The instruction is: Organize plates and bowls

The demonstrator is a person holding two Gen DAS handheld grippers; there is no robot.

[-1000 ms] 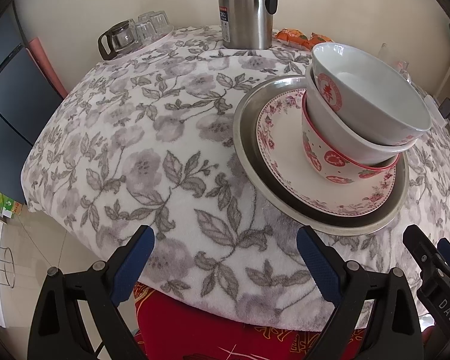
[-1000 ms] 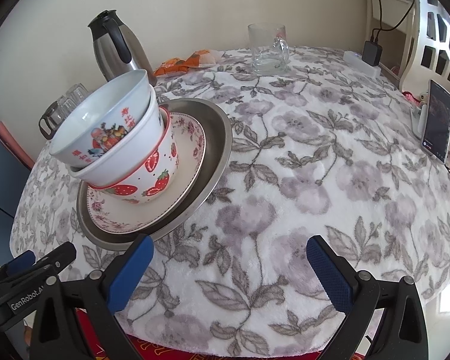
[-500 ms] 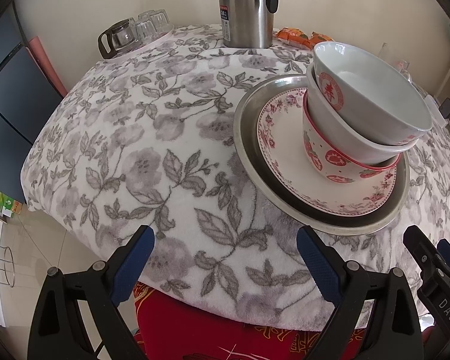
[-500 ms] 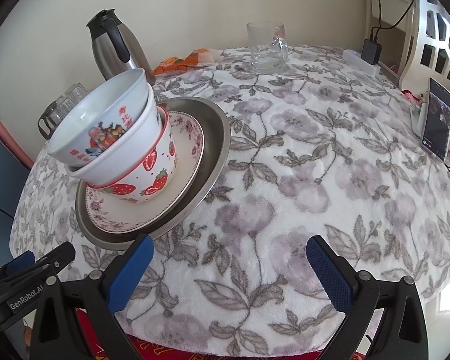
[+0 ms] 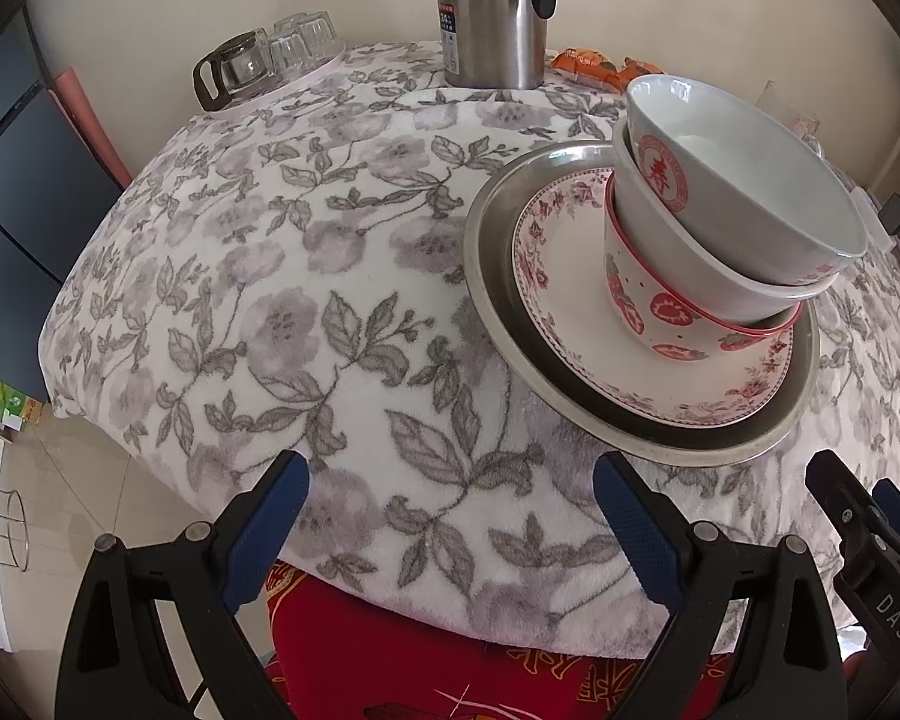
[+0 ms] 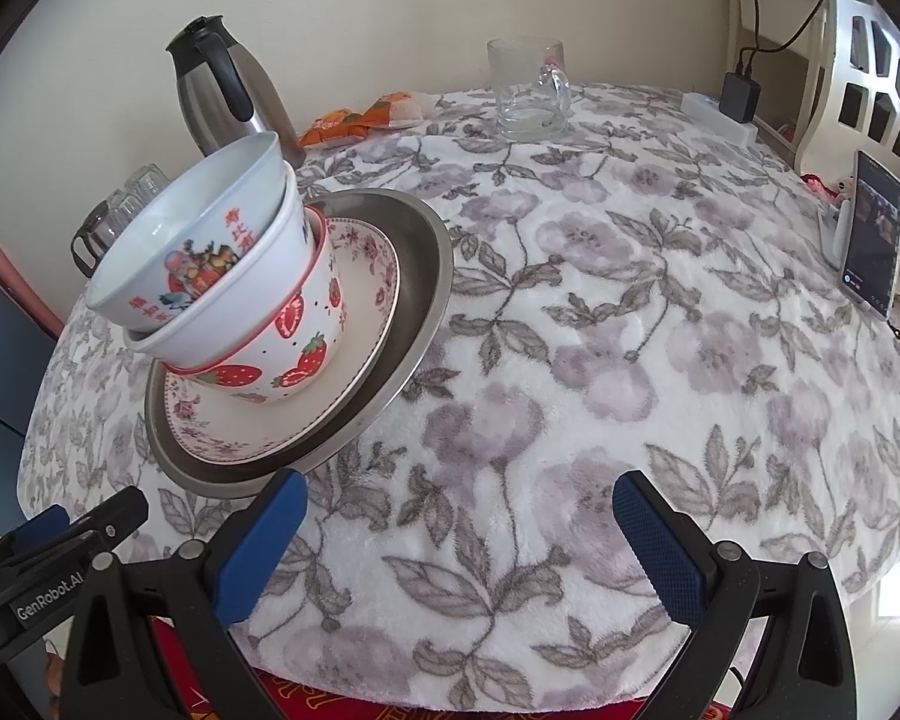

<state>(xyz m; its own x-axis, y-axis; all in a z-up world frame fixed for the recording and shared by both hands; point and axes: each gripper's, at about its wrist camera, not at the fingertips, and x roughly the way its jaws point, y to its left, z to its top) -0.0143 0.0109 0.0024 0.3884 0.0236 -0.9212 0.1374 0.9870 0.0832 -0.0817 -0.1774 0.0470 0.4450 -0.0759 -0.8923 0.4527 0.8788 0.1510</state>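
A steel plate (image 5: 486,252) (image 6: 426,276) lies on the floral tablecloth with a pink-rimmed floral plate (image 5: 564,276) (image 6: 360,360) inside it. On that plate stands a strawberry bowl (image 5: 642,312) (image 6: 294,354), a plain white bowl (image 5: 678,252) (image 6: 258,282) nested in it, and a white bowl with red characters (image 5: 744,180) (image 6: 192,240) tilted on top. My left gripper (image 5: 450,516) hangs open at the table's near edge, left of the stack. My right gripper (image 6: 459,534) is open too, just right of the steel plate's near rim. Neither holds anything.
A steel thermos (image 5: 492,6) (image 6: 222,96) stands at the back with orange snack packets (image 5: 594,66) (image 6: 360,120) beside it. Glass cups and a small glass pot (image 5: 258,66) sit back left. A glass mug (image 6: 528,90), power strip (image 6: 720,117) and phone (image 6: 870,234) are on the right side.
The right wrist view has shifted slightly, so the stack sits a little further left in it. The left gripper and the dishes have not moved.
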